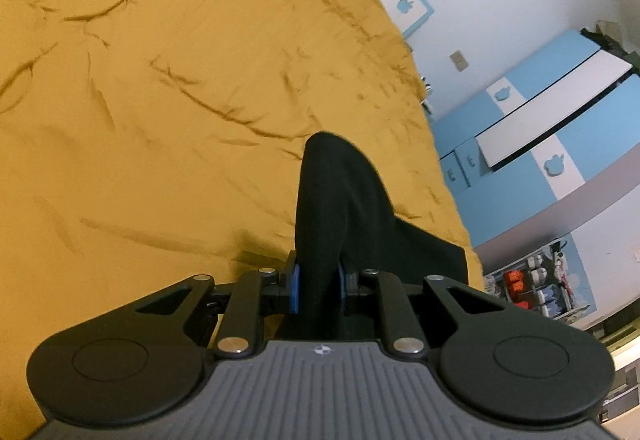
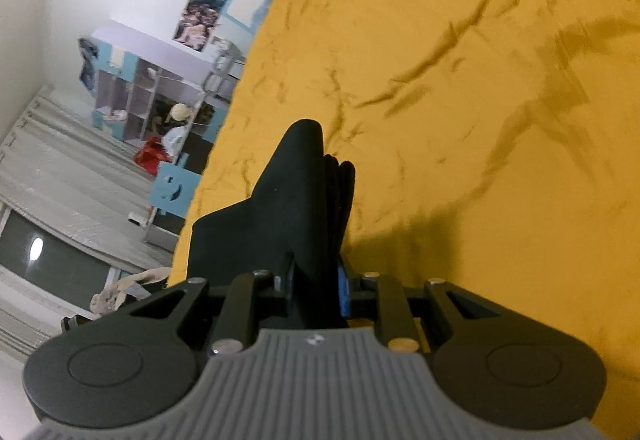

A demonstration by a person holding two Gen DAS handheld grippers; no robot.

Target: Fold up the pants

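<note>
**Both grippers are clamping black pants above the yellow bedspread**

While the fabric is bunching up between the blue pads, the left gripper (image 1: 318,286) is pinching a thick fold of the black pants (image 1: 336,196), its jaws closed tight on the cloth so the garment cannot slip as it hangs clear of the bed. The right gripper (image 2: 318,286) is doing the same, clenched on several stacked layers of the pants (image 2: 296,192), whose edges are showing as ridges just above its fingers.

Each gripper is probably taking one corner of the same edge, so the cloth is spreading between them and draping by its own weight; that seems the reason for the raised, tilted hold over the wrinkled yellow bedspread (image 1: 160,100). A flap of the pants is trailing down toward the bedspread edge in both views.

Beyond the bed, blue and white cabinets (image 1: 560,128) are standing by the wall, well apart from the work. A shelf unit (image 2: 152,96) is sitting across the room.
</note>
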